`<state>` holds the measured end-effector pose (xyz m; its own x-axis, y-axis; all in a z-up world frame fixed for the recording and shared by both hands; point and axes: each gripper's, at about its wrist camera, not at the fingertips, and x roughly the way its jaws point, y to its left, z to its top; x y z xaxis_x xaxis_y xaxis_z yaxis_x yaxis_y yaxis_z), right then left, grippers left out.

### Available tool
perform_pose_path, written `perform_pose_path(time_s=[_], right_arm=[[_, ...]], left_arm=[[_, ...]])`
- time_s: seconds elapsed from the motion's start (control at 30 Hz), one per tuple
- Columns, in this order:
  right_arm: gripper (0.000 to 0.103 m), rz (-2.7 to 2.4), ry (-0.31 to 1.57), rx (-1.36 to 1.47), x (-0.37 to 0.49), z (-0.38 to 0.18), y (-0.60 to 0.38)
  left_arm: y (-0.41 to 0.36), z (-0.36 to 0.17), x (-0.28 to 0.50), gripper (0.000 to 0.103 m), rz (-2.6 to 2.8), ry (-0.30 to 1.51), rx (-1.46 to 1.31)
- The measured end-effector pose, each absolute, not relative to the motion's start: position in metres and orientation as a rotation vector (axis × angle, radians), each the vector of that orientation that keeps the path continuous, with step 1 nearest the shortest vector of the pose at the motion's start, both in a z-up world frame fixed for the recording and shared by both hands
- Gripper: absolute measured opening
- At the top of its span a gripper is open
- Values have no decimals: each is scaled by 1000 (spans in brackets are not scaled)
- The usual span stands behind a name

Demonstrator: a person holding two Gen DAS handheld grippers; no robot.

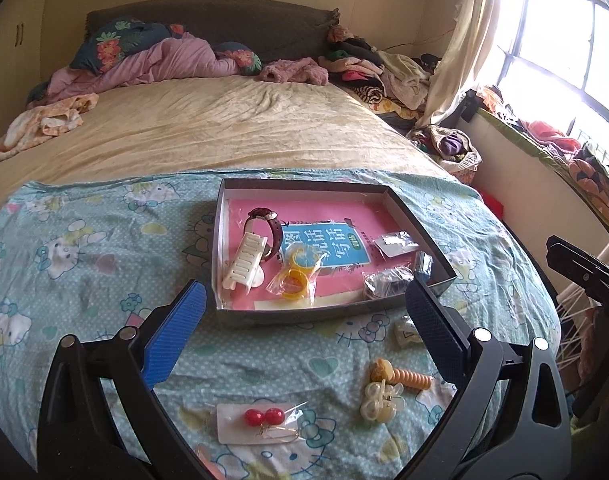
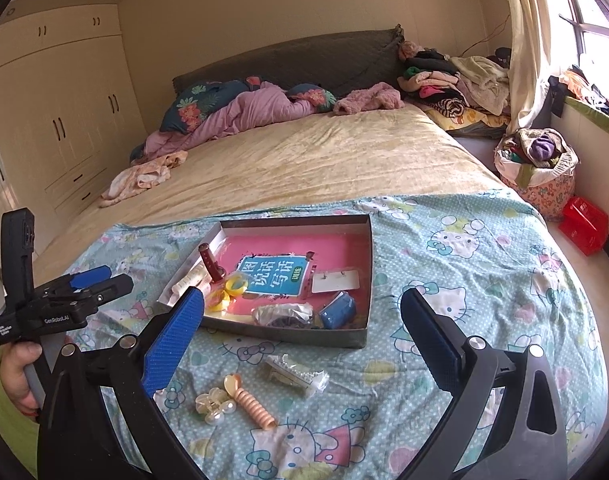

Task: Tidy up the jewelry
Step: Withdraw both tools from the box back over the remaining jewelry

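A shallow grey box with a pink book inside sits on the Hello Kitty sheet. It holds a watch, a white hair clip, bagged yellow rings and small bags. On the sheet in front of it lie red ball earrings on a card, a clear flower claw clip, an orange spiral hair tie and a small bagged piece. My left gripper is open above the sheet, also seen in the right wrist view. My right gripper is open and empty.
The bed stretches behind with a beige blanket, pink bedding and piled clothes by the headboard. A basket of clothes and a red box stand right of the bed. Wardrobes line the left wall.
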<state>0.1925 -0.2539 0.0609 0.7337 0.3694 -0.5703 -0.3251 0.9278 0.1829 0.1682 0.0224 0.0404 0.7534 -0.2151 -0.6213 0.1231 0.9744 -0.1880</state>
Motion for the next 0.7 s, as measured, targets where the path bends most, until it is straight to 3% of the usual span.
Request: perform_pose_path(time_s=[0.7], right_arm=[[98, 420, 695, -10, 157, 35, -234]], left_arm=[[19, 11, 129, 93, -207, 765, -84]])
